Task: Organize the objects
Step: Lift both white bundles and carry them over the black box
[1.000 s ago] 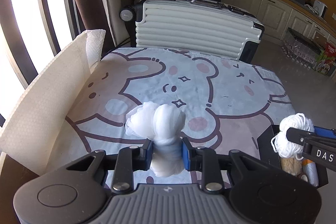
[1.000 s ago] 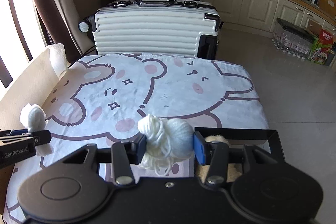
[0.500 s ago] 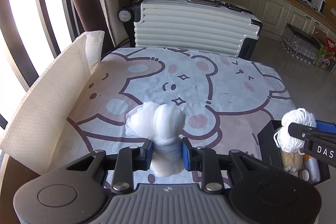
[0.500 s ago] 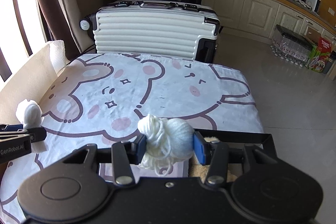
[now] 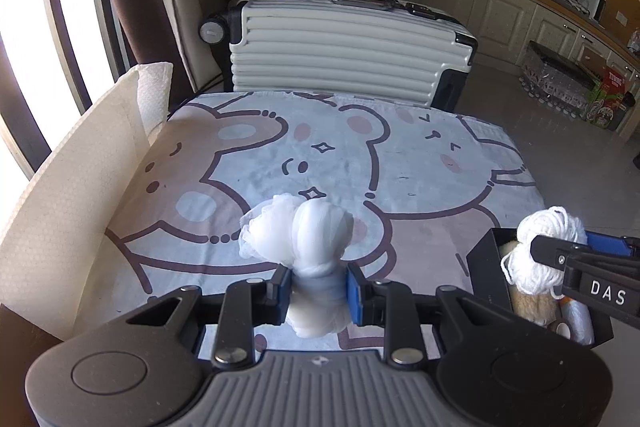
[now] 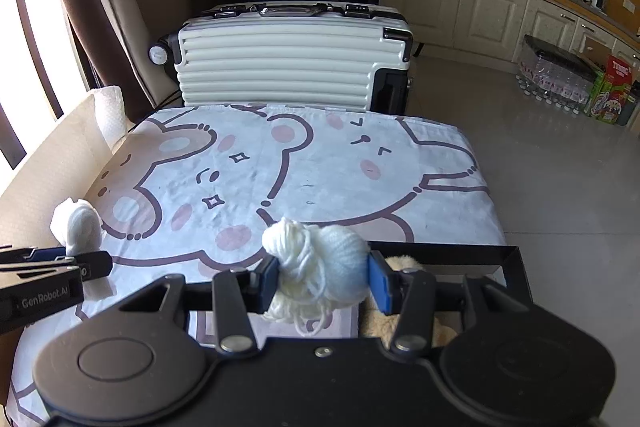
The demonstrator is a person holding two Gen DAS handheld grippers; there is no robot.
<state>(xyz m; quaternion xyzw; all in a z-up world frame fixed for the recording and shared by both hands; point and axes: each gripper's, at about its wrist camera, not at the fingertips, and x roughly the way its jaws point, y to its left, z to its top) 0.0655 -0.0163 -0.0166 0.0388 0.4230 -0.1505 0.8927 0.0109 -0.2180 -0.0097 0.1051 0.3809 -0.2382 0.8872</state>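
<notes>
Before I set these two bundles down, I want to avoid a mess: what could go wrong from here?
1. Loose strands hang from the yarn ball in the right gripper; they could snag on the black box rim or unravel.
2. The left gripper pinches the white mesh bundle only at its narrow waist, so it might slip out.
3. The box already holds a fluffy item, so the yarn may sit high and roll out.
</notes>
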